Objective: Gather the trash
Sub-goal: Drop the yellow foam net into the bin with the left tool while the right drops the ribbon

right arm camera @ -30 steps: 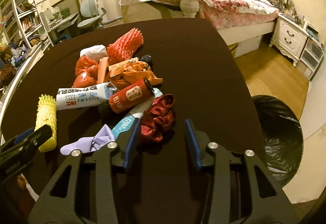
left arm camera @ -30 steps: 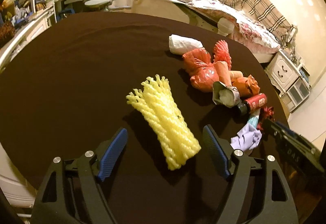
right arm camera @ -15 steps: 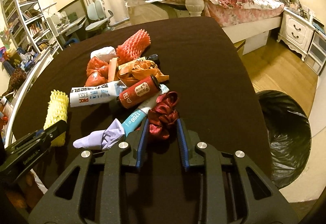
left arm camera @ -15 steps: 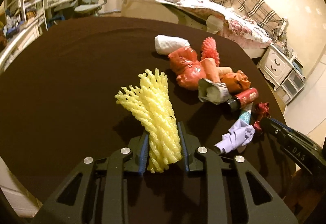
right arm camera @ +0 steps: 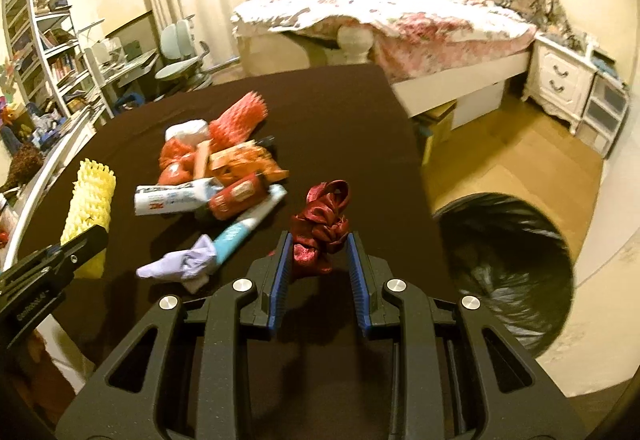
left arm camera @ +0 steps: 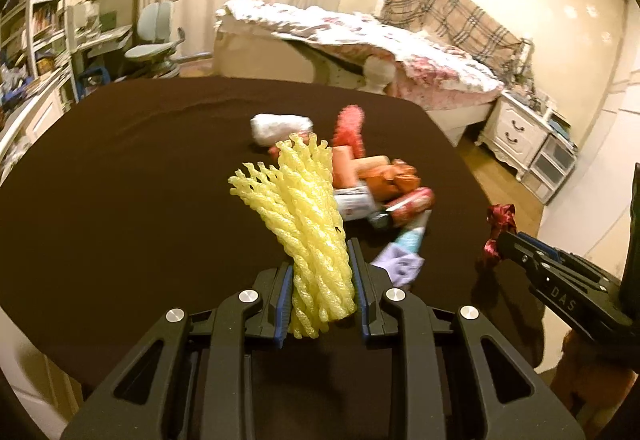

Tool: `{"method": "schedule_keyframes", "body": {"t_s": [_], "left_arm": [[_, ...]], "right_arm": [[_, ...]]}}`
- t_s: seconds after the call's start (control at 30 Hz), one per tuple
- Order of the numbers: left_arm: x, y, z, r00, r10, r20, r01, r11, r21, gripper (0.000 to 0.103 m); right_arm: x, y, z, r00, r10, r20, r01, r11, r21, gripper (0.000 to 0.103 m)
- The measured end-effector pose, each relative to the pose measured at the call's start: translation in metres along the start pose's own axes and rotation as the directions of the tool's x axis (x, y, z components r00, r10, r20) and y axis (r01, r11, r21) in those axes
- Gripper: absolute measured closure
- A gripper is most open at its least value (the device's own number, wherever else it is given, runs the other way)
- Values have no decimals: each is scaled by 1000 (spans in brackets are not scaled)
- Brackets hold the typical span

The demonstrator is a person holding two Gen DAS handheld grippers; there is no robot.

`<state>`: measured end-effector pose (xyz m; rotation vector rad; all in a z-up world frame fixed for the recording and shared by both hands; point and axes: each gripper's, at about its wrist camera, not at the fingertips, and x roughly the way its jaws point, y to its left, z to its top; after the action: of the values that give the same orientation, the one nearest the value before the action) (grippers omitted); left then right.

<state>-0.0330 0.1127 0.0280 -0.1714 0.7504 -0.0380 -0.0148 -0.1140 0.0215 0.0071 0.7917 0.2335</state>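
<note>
**Me:** Left gripper (left arm camera: pixel 318 290) of mine is clamped on the yellow foam net (left arm camera: pixel 304 224), its jaws having just closed in on the lower end. The net stands up between the blue pads, clear of the table (left arm camera: pixel 120 180), with its frayed top leaning away from me.

**Partner:** And the other one?

**Me:** My right gripper (right arm camera: pixel 318 268) has a crumpled dark red ribbon (right arm camera: pixel 322 224) pinched between its pads; those jaws were closing a moment ago too. The ribbon is lifted off the table, bunched above the fingertips.

**Partner:** Where does all that sit against the trash pile?

**Me:** Take the pile (right arm camera: pixel 224 168) as the marker. The ribbon hangs just to its right, on the side toward the black-lined bin (right arm camera: pixel 508 264). The foam net is on the pile's left, apart from it. The bin stands on the floor beyond the table's right edge, well right of the pile.

**Partner:** What's in the pile?

**Me:** At its near edge, a pale purple wad (right arm camera: pixel 180 264) touching a blue-and-white tube (right arm camera: pixel 248 226). Behind those, a red can (right arm camera: pixel 236 198) and a white printed tube (right arm camera: pixel 172 198), then orange wrappers (right arm camera: pixel 244 160). At the far end, a red foam net (right arm camera: pixel 238 120) and a white wad (right arm camera: pixel 186 129).
</note>
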Motion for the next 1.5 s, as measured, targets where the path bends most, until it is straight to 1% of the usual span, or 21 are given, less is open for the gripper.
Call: {"method": "schedule_keyframes", "body": {"t_s": [0.1, 0.23, 0.33, 0.53, 0.77, 0.97, 1.1, 1.27, 1.37, 1.4, 1.47, 1.5], "left_arm": [[1, -17, 0, 1000, -28, 9, 28, 999, 31, 77], [10, -47, -1, 997, -70, 11, 69, 994, 87, 77], [19, -71, 0, 995, -101, 4, 99, 987, 130, 77], [40, -120, 0, 988, -151, -18, 151, 966, 207, 77], [71, -170, -3, 982, -179, -56, 187, 941, 281, 77], [86, -196, -5, 977, -194, -94, 213, 932, 294, 77], [95, -214, -4, 976, -193, -99, 215, 924, 318, 77], [102, -227, -4, 973, -195, -122, 225, 915, 335, 77], [104, -233, -6, 975, -188, -122, 220, 910, 352, 68], [104, -235, -6, 977, -178, -117, 209, 910, 359, 59], [104, -236, -6, 980, -171, -106, 198, 911, 361, 45], [103, -236, -6, 980, -172, -100, 196, 913, 359, 41]], "right_arm": [[-9, -17, 0, 999, -45, 23, 45, 999, 12, 76], [-16, -44, -1, 995, -91, 34, 89, 995, 50, 76], [-18, -64, -4, 990, -133, 37, 131, 989, 68, 76], [-15, -104, -10, 983, -182, 25, 177, 976, 126, 76], [-6, -140, -21, 978, -210, -9, 208, 962, 176, 76], [-2, -160, -22, 977, -215, -12, 213, 958, 194, 76], [2, -173, -21, 975, -220, -11, 217, 954, 208, 76], [-1, -186, -22, 974, -228, -2, 222, 946, 236, 75], [-3, -193, -25, 972, -236, -3, 229, 941, 251, 75], [-2, -195, -26, 971, -238, -7, 232, 938, 257, 74], [-2, -199, -30, 970, -243, -16, 238, 932, 272, 72], [-1, -202, -31, 969, -246, -18, 241, 929, 280, 71]]}}
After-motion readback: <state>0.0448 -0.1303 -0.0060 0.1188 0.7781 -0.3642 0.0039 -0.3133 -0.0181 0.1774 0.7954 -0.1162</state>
